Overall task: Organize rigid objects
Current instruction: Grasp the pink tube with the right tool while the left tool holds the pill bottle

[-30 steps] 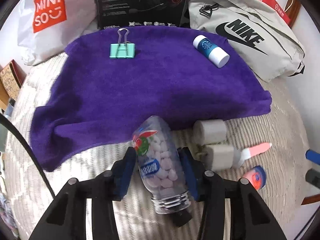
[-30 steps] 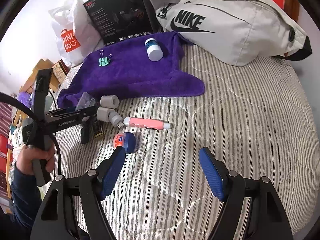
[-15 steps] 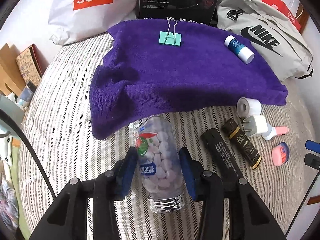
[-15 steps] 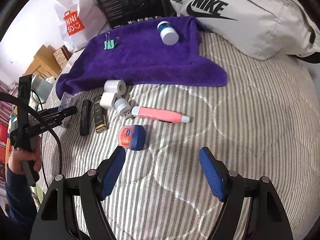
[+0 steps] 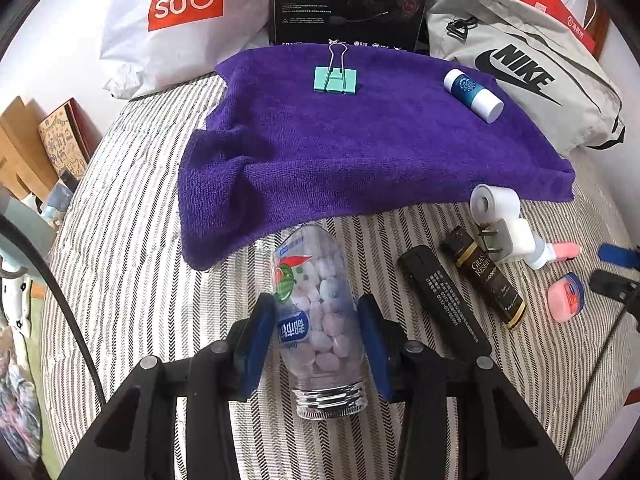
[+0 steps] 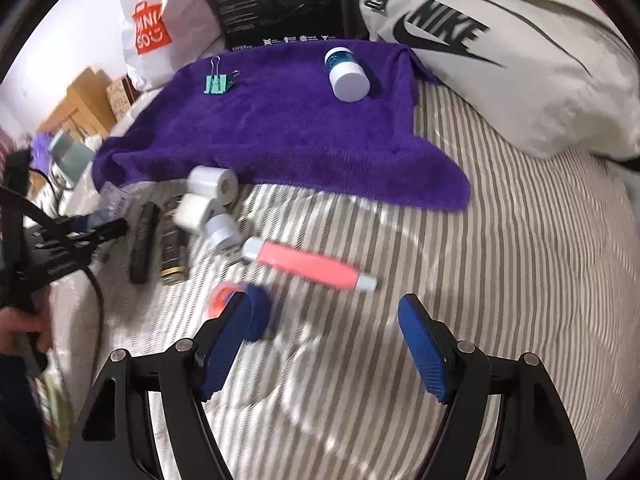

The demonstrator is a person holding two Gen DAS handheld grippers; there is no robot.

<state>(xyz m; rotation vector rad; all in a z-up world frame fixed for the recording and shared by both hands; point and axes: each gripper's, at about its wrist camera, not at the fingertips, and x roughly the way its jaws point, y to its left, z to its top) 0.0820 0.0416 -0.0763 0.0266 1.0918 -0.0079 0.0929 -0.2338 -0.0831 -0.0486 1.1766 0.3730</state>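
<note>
We log: left gripper clamping clear plastic tablet bottle w/o cap, neck tipped down — tablets may spill; right gripper wide, empty.

White Miniso bag; black box; grey Nike bag; striped bedding.

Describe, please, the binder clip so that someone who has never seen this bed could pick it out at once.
Start at the purple towel spread over the striped bed, in front of the black box. Near the towel's far edge, by that box, lies the binder clip. It is mint green with wire handles, unlike the only other thing on the towel, a white and blue bottle lying to its right.
</note>
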